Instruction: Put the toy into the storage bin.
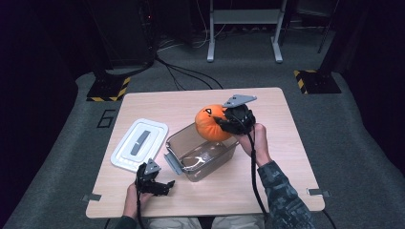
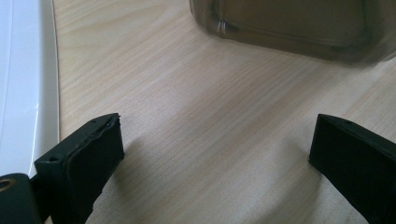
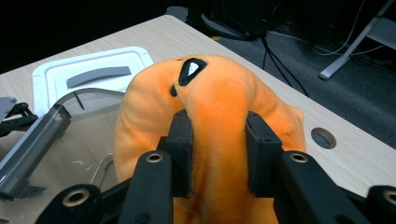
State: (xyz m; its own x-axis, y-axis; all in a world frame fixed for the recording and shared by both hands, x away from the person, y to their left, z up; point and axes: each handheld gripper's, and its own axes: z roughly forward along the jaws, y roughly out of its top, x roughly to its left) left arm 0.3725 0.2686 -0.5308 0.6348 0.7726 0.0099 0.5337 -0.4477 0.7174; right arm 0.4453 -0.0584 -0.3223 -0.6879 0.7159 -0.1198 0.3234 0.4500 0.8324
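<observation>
An orange plush pumpkin (image 1: 211, 123) with a black-and-white eye patch hangs over the far rim of a clear plastic bin (image 1: 191, 143). My right gripper (image 1: 224, 123) is shut on it; in the right gripper view both pads pinch a fold of the orange plush pumpkin (image 3: 154, 102) at my right gripper (image 3: 218, 154). My left gripper (image 1: 167, 187) rests low on the table near the front edge, jaws wide apart. In the left gripper view my left gripper (image 2: 215, 144) has only bare wood between its fingers, with the clear plastic bin (image 2: 289, 28) beyond.
A white lid (image 1: 140, 144) with a grey handle lies flat left of the bin; the white lid (image 2: 23, 84) edges the left gripper view. The bin's grey latch (image 1: 173, 163) sticks out toward the left gripper. A cable hole (image 3: 323, 138) sits in the tabletop.
</observation>
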